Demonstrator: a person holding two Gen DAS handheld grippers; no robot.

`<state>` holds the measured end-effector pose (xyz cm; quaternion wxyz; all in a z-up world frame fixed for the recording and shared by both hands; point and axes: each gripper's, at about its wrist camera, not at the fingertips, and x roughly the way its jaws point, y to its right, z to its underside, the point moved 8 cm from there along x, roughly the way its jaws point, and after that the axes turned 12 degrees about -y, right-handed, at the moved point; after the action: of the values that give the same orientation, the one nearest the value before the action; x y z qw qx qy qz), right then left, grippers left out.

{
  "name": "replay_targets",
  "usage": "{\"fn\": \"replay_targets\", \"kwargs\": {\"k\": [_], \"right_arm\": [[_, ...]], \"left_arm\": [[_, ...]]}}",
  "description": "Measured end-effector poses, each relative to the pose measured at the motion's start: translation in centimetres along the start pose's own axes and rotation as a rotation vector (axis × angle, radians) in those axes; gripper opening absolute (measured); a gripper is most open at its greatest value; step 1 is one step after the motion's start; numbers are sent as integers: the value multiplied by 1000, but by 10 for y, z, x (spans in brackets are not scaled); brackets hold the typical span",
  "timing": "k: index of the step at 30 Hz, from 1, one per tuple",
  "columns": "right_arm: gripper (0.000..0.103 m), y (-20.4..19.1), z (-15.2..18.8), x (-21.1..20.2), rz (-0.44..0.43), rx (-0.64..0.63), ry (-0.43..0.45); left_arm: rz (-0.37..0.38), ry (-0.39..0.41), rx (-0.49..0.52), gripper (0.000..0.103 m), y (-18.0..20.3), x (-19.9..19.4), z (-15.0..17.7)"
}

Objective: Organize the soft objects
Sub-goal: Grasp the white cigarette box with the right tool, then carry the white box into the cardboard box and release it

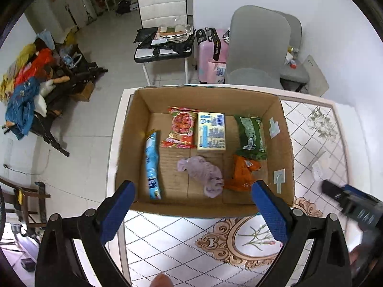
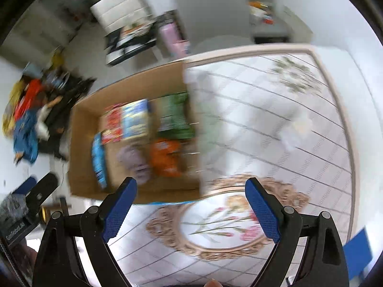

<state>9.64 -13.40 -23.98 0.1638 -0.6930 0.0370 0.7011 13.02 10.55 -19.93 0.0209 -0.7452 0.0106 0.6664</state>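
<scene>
An open cardboard box (image 1: 134,124) stands on the patterned table. In it lie a blue packet (image 1: 152,165), a red snack bag (image 1: 180,128), a yellow tissue pack (image 1: 211,131), a green bag (image 1: 252,134), an orange bag (image 1: 241,173) and a crumpled lilac cloth (image 1: 203,173). My left gripper (image 1: 192,191) is open and empty above the box's near wall. My right gripper (image 2: 190,187) is open and empty over the table beside the box (image 2: 81,143); that view is blurred. The right gripper also shows in the left wrist view (image 1: 354,205).
The table (image 1: 316,143) has a tiled floral top with a white crumpled scrap (image 1: 317,171) on it. Behind stand grey chairs (image 1: 258,47), a white chair (image 1: 162,7) with papers, and a pink suitcase (image 1: 210,57). Clothes pile (image 1: 26,91) on the left floor.
</scene>
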Motion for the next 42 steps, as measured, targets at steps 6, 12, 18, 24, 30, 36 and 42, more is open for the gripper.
{"fn": "replay_targets", "kwargs": {"k": [6, 12, 18, 24, 30, 36, 42], "right_arm": [[94, 128, -39, 37, 24, 262, -60], [94, 205, -80, 107, 29, 442, -161], [93, 229, -109, 158, 41, 501, -246], [92, 240, -118, 177, 86, 540, -276], [66, 222, -121, 170, 115, 477, -248], [63, 209, -105, 164, 96, 430, -232], [62, 161, -84, 105, 5, 307, -133]], "left_arm": [[-143, -29, -17, 100, 34, 39, -20], [-174, -102, -16, 100, 63, 85, -33], [-218, -169, -1, 100, 78, 119, -41], [-228, -215, 13, 100, 84, 139, -44], [-213, -239, 3, 100, 83, 146, -42], [-135, -277, -2, 100, 80, 145, -28], [-52, -292, -5, 100, 61, 123, -8]]}}
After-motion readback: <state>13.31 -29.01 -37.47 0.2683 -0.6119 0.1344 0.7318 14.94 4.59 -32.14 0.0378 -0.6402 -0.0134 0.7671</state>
